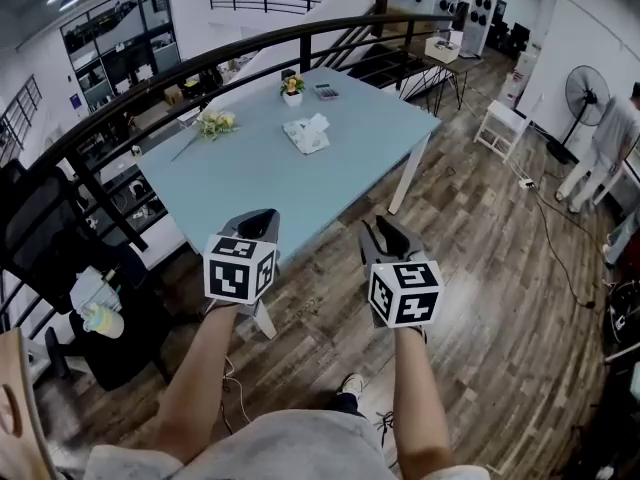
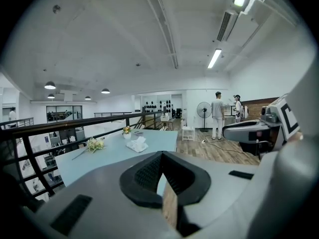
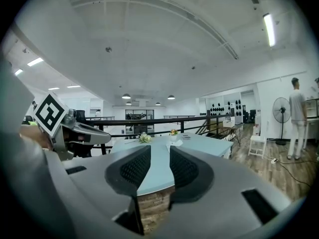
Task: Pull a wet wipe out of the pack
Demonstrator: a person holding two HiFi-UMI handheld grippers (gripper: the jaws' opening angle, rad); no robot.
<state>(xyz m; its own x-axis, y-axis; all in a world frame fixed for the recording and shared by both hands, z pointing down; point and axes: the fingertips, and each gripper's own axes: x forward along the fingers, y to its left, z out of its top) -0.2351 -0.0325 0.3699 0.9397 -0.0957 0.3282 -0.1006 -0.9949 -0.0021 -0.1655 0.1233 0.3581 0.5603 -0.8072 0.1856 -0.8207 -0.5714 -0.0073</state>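
Observation:
The wet wipe pack [image 1: 306,134] lies on the far half of the light-blue table [image 1: 260,183], a white wipe sticking up from its top. It also shows small in the left gripper view [image 2: 136,144] and tiny in the right gripper view [image 3: 175,142]. Both grippers hover side by side over the wooden floor, short of the table's near corner and well away from the pack. My left gripper [image 1: 258,226] [image 2: 160,157] has its fingertips meeting, with nothing held. The right gripper [image 1: 392,236] [image 3: 160,153] stands open, a narrow empty gap between its pads.
A bunch of flowers [image 1: 216,122], a small potted plant [image 1: 292,88] and a dark calculator-like item [image 1: 326,91] also sit on the table. A black railing [image 1: 200,68] runs behind it. A black chair [image 1: 50,238] is at left; a white stool [image 1: 500,126], a fan [image 1: 586,93] and a person [image 1: 605,148] at right.

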